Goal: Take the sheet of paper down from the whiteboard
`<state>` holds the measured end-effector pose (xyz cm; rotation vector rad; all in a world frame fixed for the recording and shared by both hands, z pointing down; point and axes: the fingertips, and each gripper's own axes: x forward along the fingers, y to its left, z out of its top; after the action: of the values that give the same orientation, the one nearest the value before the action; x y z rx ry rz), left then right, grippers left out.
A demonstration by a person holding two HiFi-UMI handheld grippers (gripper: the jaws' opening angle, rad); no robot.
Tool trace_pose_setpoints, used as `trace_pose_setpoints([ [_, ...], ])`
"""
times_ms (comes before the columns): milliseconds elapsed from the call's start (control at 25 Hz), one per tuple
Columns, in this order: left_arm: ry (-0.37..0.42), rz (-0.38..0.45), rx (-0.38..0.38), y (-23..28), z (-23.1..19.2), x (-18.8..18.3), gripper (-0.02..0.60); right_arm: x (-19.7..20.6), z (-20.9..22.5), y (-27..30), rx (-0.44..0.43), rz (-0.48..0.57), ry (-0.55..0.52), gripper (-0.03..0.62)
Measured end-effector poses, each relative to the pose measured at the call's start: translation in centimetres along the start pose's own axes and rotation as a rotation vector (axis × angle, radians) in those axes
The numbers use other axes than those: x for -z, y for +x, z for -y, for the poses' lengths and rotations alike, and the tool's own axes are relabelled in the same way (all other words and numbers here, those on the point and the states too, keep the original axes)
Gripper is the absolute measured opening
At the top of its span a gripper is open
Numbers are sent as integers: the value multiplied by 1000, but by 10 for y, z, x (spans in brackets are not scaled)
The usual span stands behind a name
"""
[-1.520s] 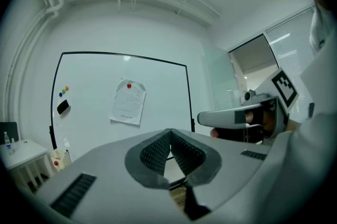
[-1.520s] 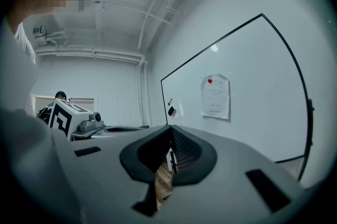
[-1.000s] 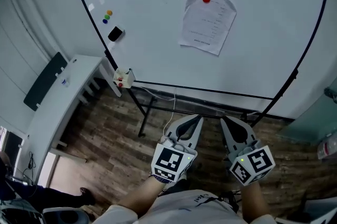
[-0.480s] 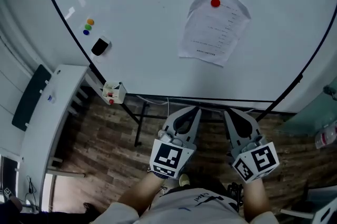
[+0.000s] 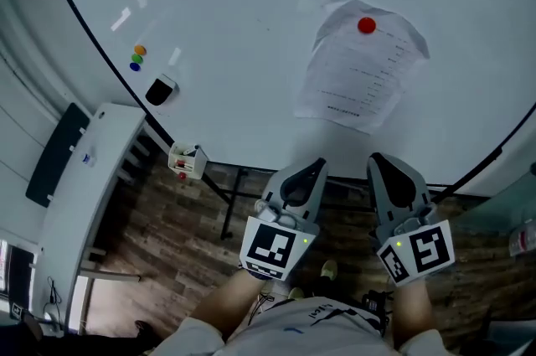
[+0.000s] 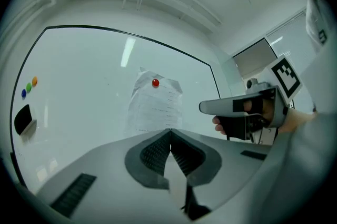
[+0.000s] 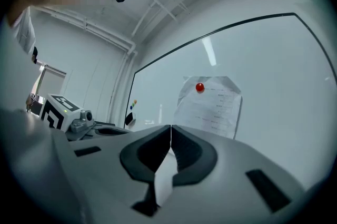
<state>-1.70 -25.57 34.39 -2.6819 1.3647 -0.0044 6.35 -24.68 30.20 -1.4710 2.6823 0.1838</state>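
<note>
The creased white sheet of paper [image 5: 362,69], hung lengthwise under a round red magnet [image 5: 366,25], lies above the left gripper [image 5: 316,166] and the nearer right gripper [image 5: 377,159], both jaws closed, empty.

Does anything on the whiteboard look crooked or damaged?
Yes. The sheet of paper hangs tilted on the whiteboard, held only by one red magnet, and its top edge looks crumpled.

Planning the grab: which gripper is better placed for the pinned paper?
Slightly right: the right gripper sits under the red magnet; the left gripper under a lower corner of the sheet.
</note>
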Motion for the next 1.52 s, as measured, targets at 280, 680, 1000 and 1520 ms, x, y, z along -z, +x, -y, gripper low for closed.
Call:
trace_pose_setpoints([
  [280, 82, 84, -112, 52, -49, -48, 14, -33, 35, 54, -54, 78, -101, 14],
  [680, 151, 164, -148, 87, -98, -103, 77, -73, 62, 98, 32, 143, -256, 27],
  [1000, 198, 116, -93, 119, -109, -111, 106, -90, 61, 118, 105, 128, -374, 77],
  [1520, 221, 78, -20, 135, -106, -114, 104, -96, 67, 136, 174, 102, -402, 89],
])
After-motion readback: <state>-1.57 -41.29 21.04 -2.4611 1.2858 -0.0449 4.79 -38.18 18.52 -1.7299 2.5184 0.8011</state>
